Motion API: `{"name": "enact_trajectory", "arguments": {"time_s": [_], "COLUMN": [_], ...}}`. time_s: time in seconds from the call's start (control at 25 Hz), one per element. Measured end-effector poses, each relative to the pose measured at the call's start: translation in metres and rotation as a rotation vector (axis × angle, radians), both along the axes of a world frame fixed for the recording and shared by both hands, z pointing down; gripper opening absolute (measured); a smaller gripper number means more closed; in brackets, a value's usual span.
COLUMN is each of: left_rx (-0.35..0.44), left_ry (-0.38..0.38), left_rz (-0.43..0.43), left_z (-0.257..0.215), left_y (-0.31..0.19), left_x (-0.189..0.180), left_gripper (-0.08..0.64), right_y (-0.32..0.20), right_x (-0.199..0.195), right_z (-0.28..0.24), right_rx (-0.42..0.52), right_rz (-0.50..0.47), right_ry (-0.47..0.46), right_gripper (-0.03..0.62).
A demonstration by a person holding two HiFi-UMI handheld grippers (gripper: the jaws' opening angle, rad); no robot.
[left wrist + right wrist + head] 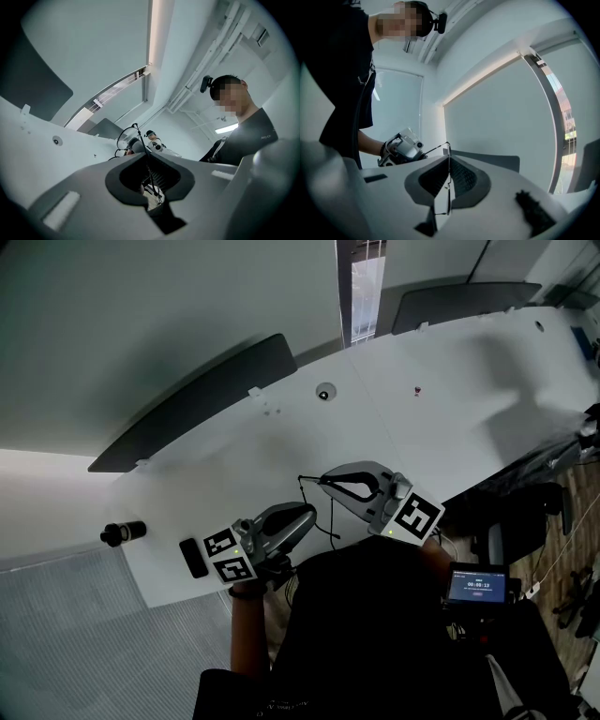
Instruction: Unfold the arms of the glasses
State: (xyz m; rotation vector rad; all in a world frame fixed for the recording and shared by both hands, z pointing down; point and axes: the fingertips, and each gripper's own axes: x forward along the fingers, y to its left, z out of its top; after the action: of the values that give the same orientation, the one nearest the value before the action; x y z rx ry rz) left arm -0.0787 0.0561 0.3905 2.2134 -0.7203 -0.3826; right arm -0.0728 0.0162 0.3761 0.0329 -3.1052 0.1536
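Thin black wire-rimmed glasses [304, 482] hang above the white table's [422, 427] near edge, held between both grippers. My left gripper [312, 514] is shut on a slim black arm of the glasses [151, 174], which runs down the seam of its jaws; a round lens [126, 138] shows beyond the tips. My right gripper [325, 483] is shut on the glasses' frame [448, 154], with a lens [440, 204] low between its jaws. From there an arm [433, 149] reaches left toward the left gripper [401, 149].
A black cylinder [123, 532] lies at the table's left end, with a small black block [193, 557] near the corner. A round grommet [324, 392] sits mid-table. Dark chair backs [206, 395] stand behind it. A small lit screen [478, 585] is at my right side.
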Motion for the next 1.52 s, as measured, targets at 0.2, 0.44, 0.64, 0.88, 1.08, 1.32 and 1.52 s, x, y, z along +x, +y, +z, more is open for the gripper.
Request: {"name": "enact_trajectory", "arguments": {"time_s": [0.2,0.44,0.64,0.88,1.08,1.32,1.52], "left_rx": [-0.02,-0.025,-0.023,-0.046,-0.087,-0.147,-0.255], "left_ry": [0.06,0.092,0.072,0.084,0.12,0.137,0.178], "left_rz": [0.014,0.011,0.001,0.006,0.016,0.021,0.041], "left_z": [0.0,0.001,0.006,0.01,0.015,0.021,0.026], "left_y": [0.006,0.01,0.01,0.013,0.018,0.018,0.022], "left_x": [-0.004,-0.002,-0.004,-0.003,-0.001,0.001,0.003], "left_gripper": [0.037,0.037,0.035,0.031,0.017,0.008,0.006], "right_y": [0.002,0.004,0.005,0.007,0.013,0.015,0.015], "right_x": [-0.002,-0.002,-0.001,0.001,0.004,0.009,0.009], "right_z": [0.008,0.006,0.009,0.012,0.012,0.013,0.019], "right_rx": [0.068,0.265,0.37,0.432,0.454,0.566,0.674], "right_rz": [0.003,-0.006,-0.006,-0.001,-0.01,0.02,0.038], "right_ry": [0.045,0.062,0.102,0.104,0.072,0.094,0.138], "right_gripper": [0.015,0.016,0.015,0.015,0.015,0.015,0.017]}}
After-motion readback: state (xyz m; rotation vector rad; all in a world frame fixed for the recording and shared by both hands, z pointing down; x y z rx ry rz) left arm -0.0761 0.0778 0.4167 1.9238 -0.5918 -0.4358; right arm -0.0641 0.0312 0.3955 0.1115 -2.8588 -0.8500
